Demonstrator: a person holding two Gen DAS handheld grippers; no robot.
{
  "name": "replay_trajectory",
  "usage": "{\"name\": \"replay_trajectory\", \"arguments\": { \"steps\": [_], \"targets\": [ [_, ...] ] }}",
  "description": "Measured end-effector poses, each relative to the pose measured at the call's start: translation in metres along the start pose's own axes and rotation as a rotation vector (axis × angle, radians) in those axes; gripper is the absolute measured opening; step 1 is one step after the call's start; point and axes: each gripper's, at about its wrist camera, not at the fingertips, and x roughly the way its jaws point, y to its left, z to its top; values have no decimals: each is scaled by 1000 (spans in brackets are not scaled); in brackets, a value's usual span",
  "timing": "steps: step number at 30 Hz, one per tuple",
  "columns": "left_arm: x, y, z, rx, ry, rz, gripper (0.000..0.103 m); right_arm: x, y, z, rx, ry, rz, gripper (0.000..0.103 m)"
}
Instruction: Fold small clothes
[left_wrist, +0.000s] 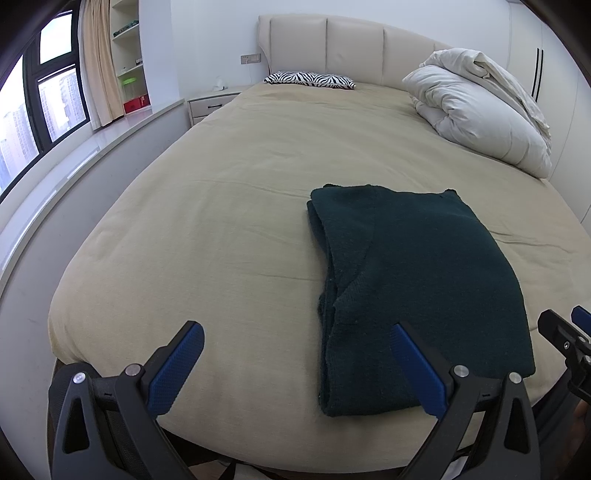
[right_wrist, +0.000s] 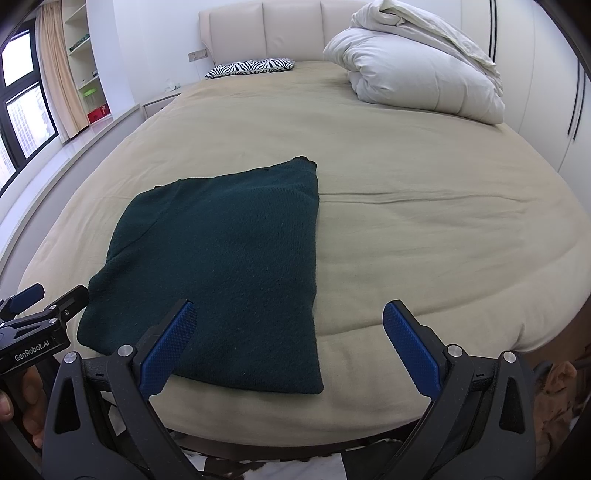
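A dark green knit garment (left_wrist: 410, 284) lies folded into a rectangle on the beige bed (left_wrist: 221, 221), near its front edge. It also shows in the right wrist view (right_wrist: 229, 266). My left gripper (left_wrist: 295, 354) is open and empty, just off the front edge, with its right finger over the garment's near left corner. My right gripper (right_wrist: 288, 339) is open and empty, with its left finger over the garment's near edge. The left gripper shows at the left edge of the right wrist view (right_wrist: 48, 299), and the right gripper at the right edge of the left wrist view (left_wrist: 565, 328).
A rolled white duvet (right_wrist: 417, 70) sits at the bed's far right. A zebra-print pillow (right_wrist: 251, 66) lies by the headboard (right_wrist: 288, 29). A window ledge (left_wrist: 74, 162) and nightstand (left_wrist: 210, 105) run along the left side. Wardrobe doors (right_wrist: 546, 92) stand on the right.
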Motion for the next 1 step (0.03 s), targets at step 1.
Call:
{"name": "replay_trajectory", "arguments": {
  "steps": [1],
  "targets": [
    [1,1,0,1,0,-3,103,0,0,0,1,0,0,103]
  ]
}}
